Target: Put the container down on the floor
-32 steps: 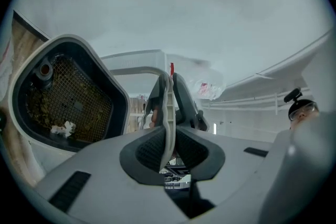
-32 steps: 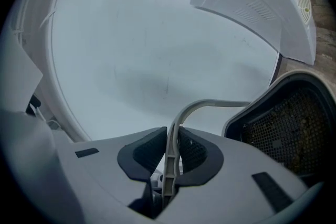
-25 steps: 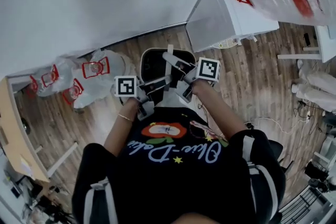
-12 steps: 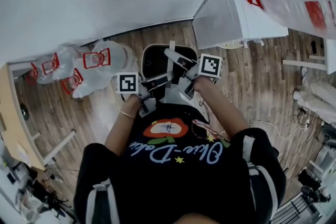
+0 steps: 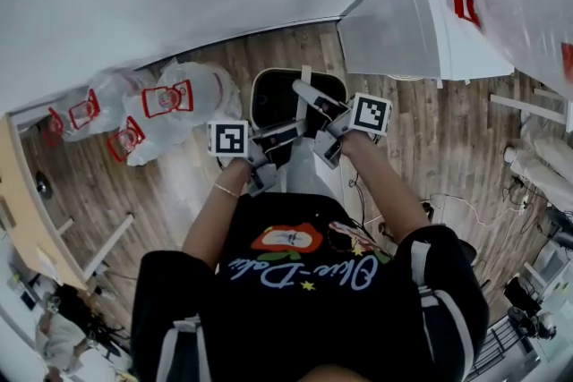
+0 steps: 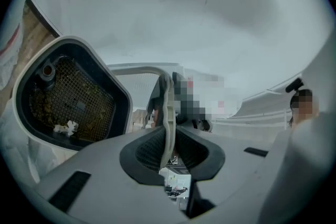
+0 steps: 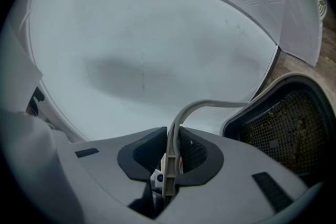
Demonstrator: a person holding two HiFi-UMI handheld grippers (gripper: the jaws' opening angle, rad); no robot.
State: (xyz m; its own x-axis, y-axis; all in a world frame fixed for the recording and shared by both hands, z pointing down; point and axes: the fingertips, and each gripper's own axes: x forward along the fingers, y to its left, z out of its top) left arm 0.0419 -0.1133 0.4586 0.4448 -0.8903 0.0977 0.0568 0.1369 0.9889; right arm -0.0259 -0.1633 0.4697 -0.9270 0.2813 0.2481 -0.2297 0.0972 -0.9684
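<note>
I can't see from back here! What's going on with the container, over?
Left gripper and right gripper shut on handle. Container hangs over wood floor. Plastic bags lie beside it, to its left.

Left forearm (image 5: 213, 215) and right forearm (image 5: 387, 185) reaching forward from the torso, wrists drawing close together, left gripper (image 5: 283, 133) and right gripper (image 5: 310, 96) pointing ahead side by side, each gripper's jaws standing nearly closed and pinching a thin grey handle (image 6: 167, 107).

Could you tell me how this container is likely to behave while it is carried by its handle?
It will probably swing and tilt, as the container hangs only from a thin handle pinched by the left gripper and right gripper. That narrow strip looks likely to flex. The mesh liner suggests it is fairly light.
</note>
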